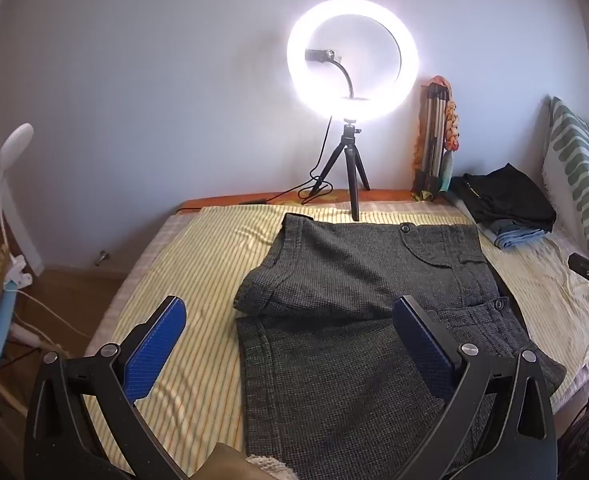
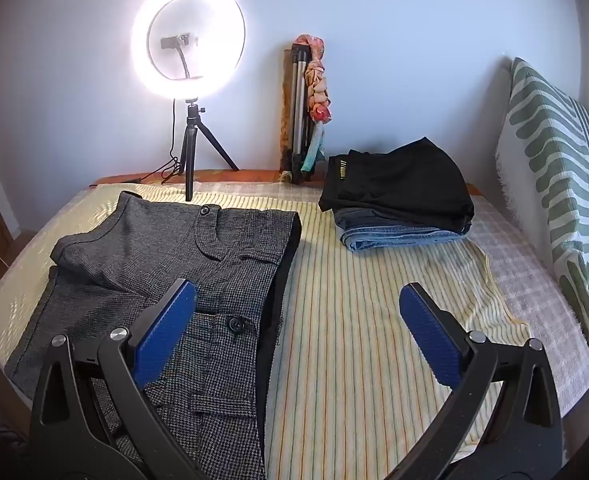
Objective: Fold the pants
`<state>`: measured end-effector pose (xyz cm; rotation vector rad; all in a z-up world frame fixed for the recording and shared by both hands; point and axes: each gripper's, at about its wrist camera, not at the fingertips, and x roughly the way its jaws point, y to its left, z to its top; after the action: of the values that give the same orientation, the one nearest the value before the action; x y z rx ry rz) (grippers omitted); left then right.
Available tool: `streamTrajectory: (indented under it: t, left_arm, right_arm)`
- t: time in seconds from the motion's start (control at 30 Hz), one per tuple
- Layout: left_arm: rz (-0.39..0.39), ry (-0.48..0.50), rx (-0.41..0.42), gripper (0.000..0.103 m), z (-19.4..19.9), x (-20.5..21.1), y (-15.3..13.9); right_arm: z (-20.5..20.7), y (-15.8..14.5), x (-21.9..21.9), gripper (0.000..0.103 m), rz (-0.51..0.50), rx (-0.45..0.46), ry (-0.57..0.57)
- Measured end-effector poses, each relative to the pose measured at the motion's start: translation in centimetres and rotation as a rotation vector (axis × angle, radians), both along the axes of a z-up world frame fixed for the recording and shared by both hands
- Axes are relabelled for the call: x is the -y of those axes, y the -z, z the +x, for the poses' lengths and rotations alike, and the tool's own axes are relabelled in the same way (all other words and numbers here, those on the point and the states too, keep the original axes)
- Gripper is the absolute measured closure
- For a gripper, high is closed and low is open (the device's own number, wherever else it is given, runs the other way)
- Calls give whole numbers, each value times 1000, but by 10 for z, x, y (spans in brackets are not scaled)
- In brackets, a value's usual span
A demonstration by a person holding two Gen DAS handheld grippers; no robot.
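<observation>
The left gripper (image 1: 290, 312) stands wide apart and holds nothing; its blue-padded fingers (image 1: 156, 354) hover above the bed, one over the striped cover and the other over the pants. The right gripper (image 2: 298, 298) is likewise spread wide and holds nothing, with its left finger above the pants and its right finger above bare cover.

The pants (image 1: 358, 304) are grey, of a fine check weave, and lie on the striped cover (image 1: 198, 280) of the bed, toward its left half as the right wrist view shows it. They lie in two layers: the far portion is doubled over the near portion, forming a raised rounded fold on the left side. Two dark buttons are visible, one at the far edge (image 2: 205, 210) and one nearer the right gripper (image 2: 235, 323). Pocket flaps run along the right edge.

A lit ring light (image 2: 188, 40) on a small black tripod (image 2: 192, 152) stands at the far edge of the bed, just behind the pants. A stack of folded clothes (image 2: 398, 196), black over blue denim, lies well apart to the right. A green-patterned pillow (image 2: 554, 184) leans at the right side.
</observation>
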<state>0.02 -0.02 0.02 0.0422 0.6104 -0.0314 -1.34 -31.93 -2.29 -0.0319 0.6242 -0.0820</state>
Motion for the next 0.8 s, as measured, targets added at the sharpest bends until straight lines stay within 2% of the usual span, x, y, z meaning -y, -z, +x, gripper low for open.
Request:
streamTrajectory:
  t: [0.1,0.33,0.47,0.8]
  left_arm:
    - [21,16,10,0,0,2,-3]
    - [41,11,53,0,-19,-2,-10]
    - [38,13,60,0,-39,9,-14]
    - [35,36,77,0,-67,17,-24]
  right_arm:
    - [0,-2,-1,0,-10,8,8]
    - [-26,-17,12,0,46,20,10]
    - [-41,-30,5,0,13,43,20]
    - [-68,-54,-3,0,6,79,4]
